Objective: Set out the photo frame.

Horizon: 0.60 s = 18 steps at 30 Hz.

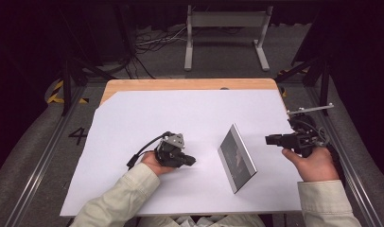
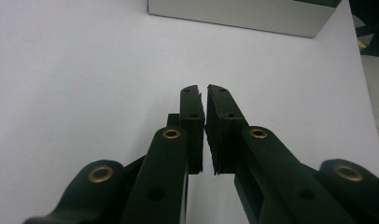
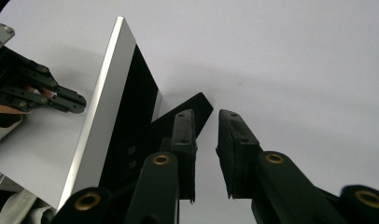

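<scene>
Two grippers sit low over the white sheet (image 1: 147, 113) that covers most of the wooden table (image 1: 190, 84), one in each of the person's hands. Left gripper (image 1: 192, 161) lies near the middle of the sheet, pointing toward the flat silver-edged panel (image 1: 236, 158); in its own view the black jaws are drawn nearly together with only a thin slit of white between the pads (image 2: 195, 122), and nothing is caught there, so it is clenched on air. Right gripper (image 1: 267, 140) hangs at the sheet's right edge, aimed leftward at the same panel; in its own view a narrow gap separates its pads (image 3: 237, 149), again with only bare sheet showing through, so it grasps nothing. The panel lies on the sheet between the two tools, set at a slant, its dark face ringed by a pale metal frame; it is apart from both grippers, just beyond the left one's tips and near the right one's. The right gripper view shows its long bright side and dark face, with the left gripper beyond it. Pale sleeves (image 1: 119, 198) cover both forearms.
</scene>
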Available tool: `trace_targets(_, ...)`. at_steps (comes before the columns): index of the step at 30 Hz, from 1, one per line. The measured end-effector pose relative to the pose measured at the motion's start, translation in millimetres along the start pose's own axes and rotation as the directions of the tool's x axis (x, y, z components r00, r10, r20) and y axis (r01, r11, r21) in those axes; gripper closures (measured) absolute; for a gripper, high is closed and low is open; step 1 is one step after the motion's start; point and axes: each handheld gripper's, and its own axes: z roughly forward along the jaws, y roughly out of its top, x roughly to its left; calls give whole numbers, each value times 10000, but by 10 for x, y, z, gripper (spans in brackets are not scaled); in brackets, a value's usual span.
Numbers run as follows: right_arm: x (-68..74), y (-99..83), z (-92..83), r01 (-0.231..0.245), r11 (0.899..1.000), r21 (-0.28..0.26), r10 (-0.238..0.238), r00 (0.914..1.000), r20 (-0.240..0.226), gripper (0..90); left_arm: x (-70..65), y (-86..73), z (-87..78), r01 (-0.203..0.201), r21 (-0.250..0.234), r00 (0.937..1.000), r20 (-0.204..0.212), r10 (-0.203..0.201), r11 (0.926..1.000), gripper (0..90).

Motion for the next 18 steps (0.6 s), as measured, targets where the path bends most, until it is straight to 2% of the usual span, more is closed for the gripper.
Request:
trace_targets(5, 83, 65, -47, -70, 9999, 113, 69, 9999, 111, 717, 4, -3, -9, 11, -55, 10000, -35, -12, 10000, 849)
trace_targets(10, 149, 111, -101, -51, 9999, 88, 49, 9998, 176, 714, 3, 0, -15, -26, -62, 10000, -31, 26, 10000, 845)
trace_targets(18, 256, 164, -157, 40, 9994, 358, -51, 9995, 297, 712, 6, -24, -42, 21, -79, 10000, -94, -22, 10000, 843)
